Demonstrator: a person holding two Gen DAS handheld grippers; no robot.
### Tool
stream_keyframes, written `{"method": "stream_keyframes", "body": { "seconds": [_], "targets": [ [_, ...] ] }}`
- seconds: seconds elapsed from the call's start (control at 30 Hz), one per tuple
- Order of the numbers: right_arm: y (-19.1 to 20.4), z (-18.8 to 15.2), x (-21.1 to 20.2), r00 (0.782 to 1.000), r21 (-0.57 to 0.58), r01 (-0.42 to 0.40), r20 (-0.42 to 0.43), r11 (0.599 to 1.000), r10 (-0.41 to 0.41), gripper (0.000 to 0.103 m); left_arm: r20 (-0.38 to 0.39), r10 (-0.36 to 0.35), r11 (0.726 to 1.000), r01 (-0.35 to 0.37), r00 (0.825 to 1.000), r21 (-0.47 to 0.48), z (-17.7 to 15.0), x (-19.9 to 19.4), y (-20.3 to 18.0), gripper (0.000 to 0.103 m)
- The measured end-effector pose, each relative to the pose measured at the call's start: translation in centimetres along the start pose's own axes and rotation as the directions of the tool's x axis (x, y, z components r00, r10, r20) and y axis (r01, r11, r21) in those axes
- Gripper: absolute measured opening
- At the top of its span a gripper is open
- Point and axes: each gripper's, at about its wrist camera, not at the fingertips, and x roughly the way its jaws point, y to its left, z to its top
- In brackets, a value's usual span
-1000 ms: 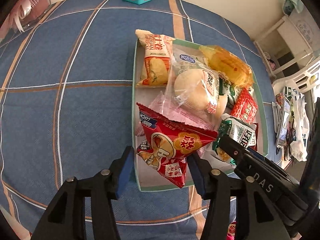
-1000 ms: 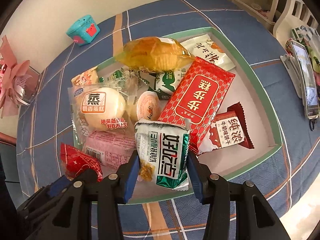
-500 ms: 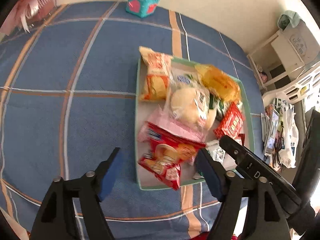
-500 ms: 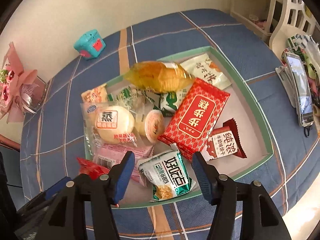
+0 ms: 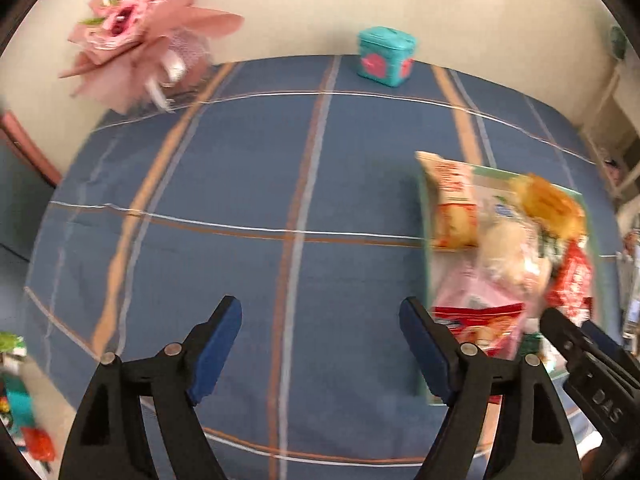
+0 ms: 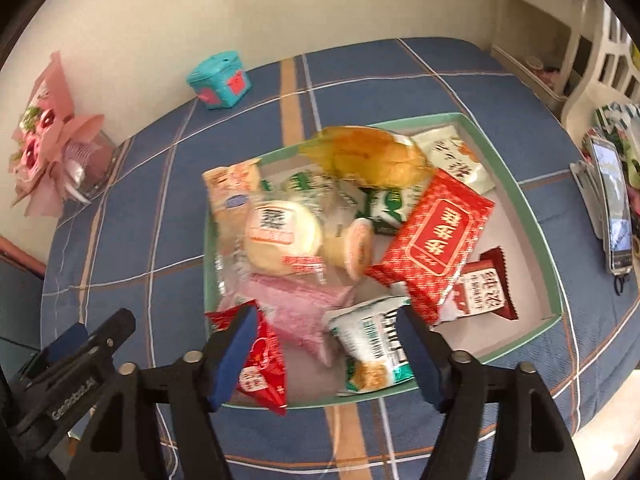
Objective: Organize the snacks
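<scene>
A green-rimmed tray point(image 6: 520, 236) on the blue plaid cloth holds several snack packets. Among them are a yellow bread point(image 6: 368, 156), a white bun point(image 6: 280, 232) and a red patterned packet point(image 6: 436, 236). My right gripper point(image 6: 326, 316) hovers over the tray's near edge with its jaws opening. Below them a green-and-white packet point(image 6: 372, 348) lies loose in the tray, untouched by the pads. A red chips bag point(image 6: 260, 360) rests at the near left corner. My left gripper point(image 5: 320, 308) hangs over bare cloth left of the tray point(image 5: 426, 272), jaws opening, nothing between them.
A teal box point(image 5: 386, 56) stands at the table's far edge and a pink bouquet point(image 5: 148, 28) at the far left corner. Right of the tray, a phone point(image 6: 614, 208) on a stand and a white chair point(image 6: 600, 68). More packets point(image 5: 16, 400) lie off the cloth at lower left.
Both grippers opened and let go: the red chips bag and the green-and-white packet dropped into the tray. Both rose; the left one swung left, off the tray, over the cloth.
</scene>
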Motion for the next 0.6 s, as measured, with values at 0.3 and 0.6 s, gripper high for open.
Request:
{"method": "stream_keyframes", "body": {
  "seconds": [0.3,0.6],
  "targets": [
    [2.3,-1.4,-1.0,0.999,-0.094,-0.004,0.050,0.996,0.008,0.103,0.030,0.147,0.989,-0.147,0.989,-0.009,-1.6,-0.7,1.3,0.082],
    [2.2,-2.6,-2.1,0.997,-0.095,-0.004,0.072,0.995,0.011,0.103,0.060,0.180,0.984,-0.179,0.982,-0.021,-2.9,-2.1,2.6,0.082]
  ]
}}
